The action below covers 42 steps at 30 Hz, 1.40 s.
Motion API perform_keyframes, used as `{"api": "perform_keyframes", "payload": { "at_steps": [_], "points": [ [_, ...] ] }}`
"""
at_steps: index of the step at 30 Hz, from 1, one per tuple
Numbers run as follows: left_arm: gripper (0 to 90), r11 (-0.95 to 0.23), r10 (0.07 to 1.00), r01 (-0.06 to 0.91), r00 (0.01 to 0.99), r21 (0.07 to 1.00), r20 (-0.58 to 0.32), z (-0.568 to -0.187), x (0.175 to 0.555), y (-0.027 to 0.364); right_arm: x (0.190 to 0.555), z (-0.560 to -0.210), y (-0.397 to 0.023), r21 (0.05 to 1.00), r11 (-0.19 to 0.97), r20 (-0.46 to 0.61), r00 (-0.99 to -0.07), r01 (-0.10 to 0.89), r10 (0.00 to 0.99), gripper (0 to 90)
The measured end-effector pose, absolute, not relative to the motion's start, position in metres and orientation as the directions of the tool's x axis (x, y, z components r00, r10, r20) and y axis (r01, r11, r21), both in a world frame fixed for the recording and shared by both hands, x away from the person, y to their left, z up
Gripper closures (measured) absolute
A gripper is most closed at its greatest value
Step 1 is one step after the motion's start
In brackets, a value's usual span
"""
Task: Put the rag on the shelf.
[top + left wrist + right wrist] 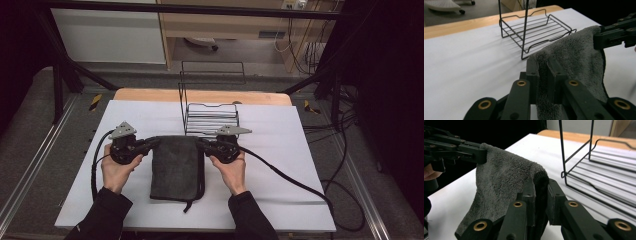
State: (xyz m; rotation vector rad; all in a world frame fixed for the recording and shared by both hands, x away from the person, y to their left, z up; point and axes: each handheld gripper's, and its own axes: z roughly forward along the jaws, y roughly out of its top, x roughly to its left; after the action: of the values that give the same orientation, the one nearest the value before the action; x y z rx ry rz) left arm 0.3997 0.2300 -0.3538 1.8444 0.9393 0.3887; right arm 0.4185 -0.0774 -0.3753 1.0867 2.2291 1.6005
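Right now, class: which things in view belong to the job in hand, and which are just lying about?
In use: grey towel, left gripper, right gripper.
Lying about: wire rack, white table cover, cables.

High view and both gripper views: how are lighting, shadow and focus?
High view: even light on the white table sheet, dark surroundings, slightly soft. Left gripper view: grey towel sharp, wire rack casts faint streaked shadows. Right gripper view: towel pile crisp, background black, no glare.
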Motion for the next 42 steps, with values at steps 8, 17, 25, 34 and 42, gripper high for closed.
{"api": "perform_keyframes", "payload": {
  "at_steps": [8, 17, 25, 34, 42],
  "points": [
    [80.7, -0.203, 0.744, 0.379, 0.659, 0.903, -0.110, -0.341, 0.390, 0.225, 0.412, -0.364, -0.083, 0.908, 0.138, 0.219, -0.728, 0.397, 0.650, 80.0],
    [80.7, -0.184, 0.738, 0.326, 0.669, 0.927, -0.089, -0.326, 0.378, 0.221, 0.402, -0.345, -0.091, 0.935, 0.132, 0.170, -0.742, 0.329, 0.648, 80.0],
    [80.7, -0.164, 0.737, 0.286, 0.671, 0.944, -0.075, -0.315, 0.375, 0.216, 0.395, -0.329, -0.097, 0.952, 0.120, 0.136, -0.745, 0.280, 0.653, 80.1],
    [80.7, -0.134, 0.735, 0.245, 0.675, 0.960, -0.070, -0.299, 0.380, 0.204, 0.390, -0.310, -0.109, 0.969, 0.104, 0.098, -0.733, 0.225, 0.674, 80.2],
    [80.8, -0.094, 0.732, 0.212, 0.677, 0.973, -0.076, -0.287, 0.386, 0.192, 0.389, -0.294, -0.117, 0.980, 0.085, 0.071, -0.711, 0.182, 0.700, 80.2]
  ]
}}
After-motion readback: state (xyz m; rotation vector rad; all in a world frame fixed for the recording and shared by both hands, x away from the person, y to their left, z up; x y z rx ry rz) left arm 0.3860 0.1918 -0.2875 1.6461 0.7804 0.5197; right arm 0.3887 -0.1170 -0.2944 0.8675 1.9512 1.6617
